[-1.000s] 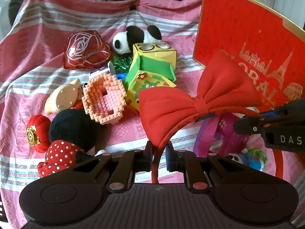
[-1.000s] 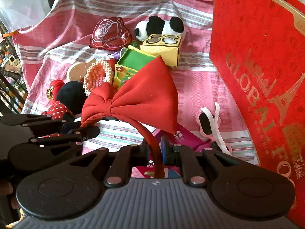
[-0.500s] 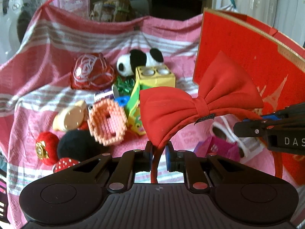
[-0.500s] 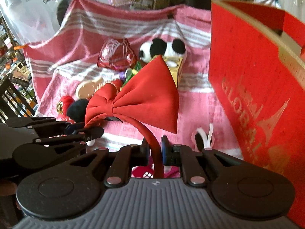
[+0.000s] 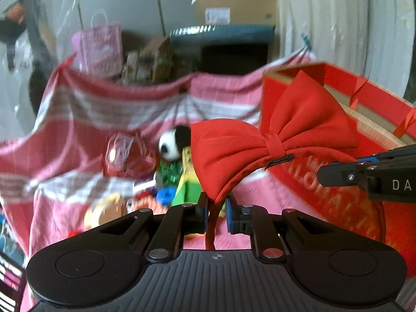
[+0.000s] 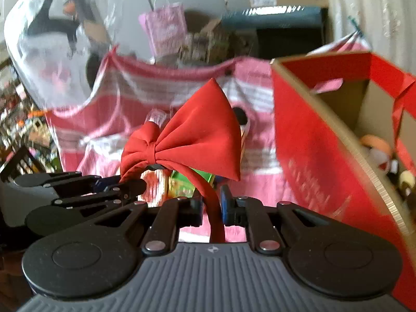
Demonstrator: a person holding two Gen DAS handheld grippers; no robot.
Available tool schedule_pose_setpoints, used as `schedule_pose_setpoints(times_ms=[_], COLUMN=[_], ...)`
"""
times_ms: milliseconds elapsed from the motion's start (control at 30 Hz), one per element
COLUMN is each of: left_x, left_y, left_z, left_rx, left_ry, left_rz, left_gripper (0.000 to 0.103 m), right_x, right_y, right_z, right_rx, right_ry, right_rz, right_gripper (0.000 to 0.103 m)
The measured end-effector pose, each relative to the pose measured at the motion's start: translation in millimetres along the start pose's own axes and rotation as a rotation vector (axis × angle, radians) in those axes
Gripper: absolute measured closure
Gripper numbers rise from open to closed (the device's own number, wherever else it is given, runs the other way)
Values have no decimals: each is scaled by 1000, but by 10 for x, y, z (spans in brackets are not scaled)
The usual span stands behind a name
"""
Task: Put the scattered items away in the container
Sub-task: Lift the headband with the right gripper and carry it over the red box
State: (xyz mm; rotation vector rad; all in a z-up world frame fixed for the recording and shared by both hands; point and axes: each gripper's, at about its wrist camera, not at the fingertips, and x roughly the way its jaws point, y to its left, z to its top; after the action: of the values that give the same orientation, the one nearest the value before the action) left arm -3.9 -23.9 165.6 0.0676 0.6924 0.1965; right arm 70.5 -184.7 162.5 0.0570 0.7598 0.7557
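A red headband with a big red bow [image 5: 273, 140] is held at both ends. My left gripper [image 5: 216, 212] is shut on one end of the band. My right gripper [image 6: 211, 205] is shut on the other end, and the bow [image 6: 192, 143] stands above it. The headband is lifted level with the rim of the red box [image 5: 338, 200], which stands to the right. The right wrist view looks over the box wall [image 6: 312, 140] into the open top, where some soft toys [image 6: 377, 148] lie. The right gripper shows at the right edge of the left wrist view [image 5: 364, 176].
Scattered toys lie below on the pink striped cloth [image 5: 78, 119]: a panda plush [image 5: 173, 143], a red rose-pattern pouch [image 5: 127, 156], a green and yellow box [image 5: 188, 184], a blue ring [image 5: 166, 195]. Bags and cardboard boxes stand behind the cloth.
Both grippers have risen with the headband, from low over the toys to about the box's rim height. The box opening has come into view on the right.
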Motion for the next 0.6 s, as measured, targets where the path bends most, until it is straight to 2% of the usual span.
schedule_pose_setpoints(times_ms=[167, 333, 500, 600], left_x=[-54, -39, 11, 123], left_y=[-327, -935, -1747, -2229], left_z=[299, 644, 975, 1079], left_rx=[62, 178, 297, 343], left_ry=[-75, -159, -225, -219], left_rz=[-61, -168, -311, -400], left_gripper=[93, 93, 92, 92], right_x=[-341, -791, -1338, -1597], right_y=[-257, -673, -1130, -1415], right_z=[121, 184, 145, 67], right_rx=[45, 114, 162, 189], right_ry=[-88, -186, -290, -314], right_rz=[-44, -146, -312, -417], right_gripper=[88, 87, 88, 88])
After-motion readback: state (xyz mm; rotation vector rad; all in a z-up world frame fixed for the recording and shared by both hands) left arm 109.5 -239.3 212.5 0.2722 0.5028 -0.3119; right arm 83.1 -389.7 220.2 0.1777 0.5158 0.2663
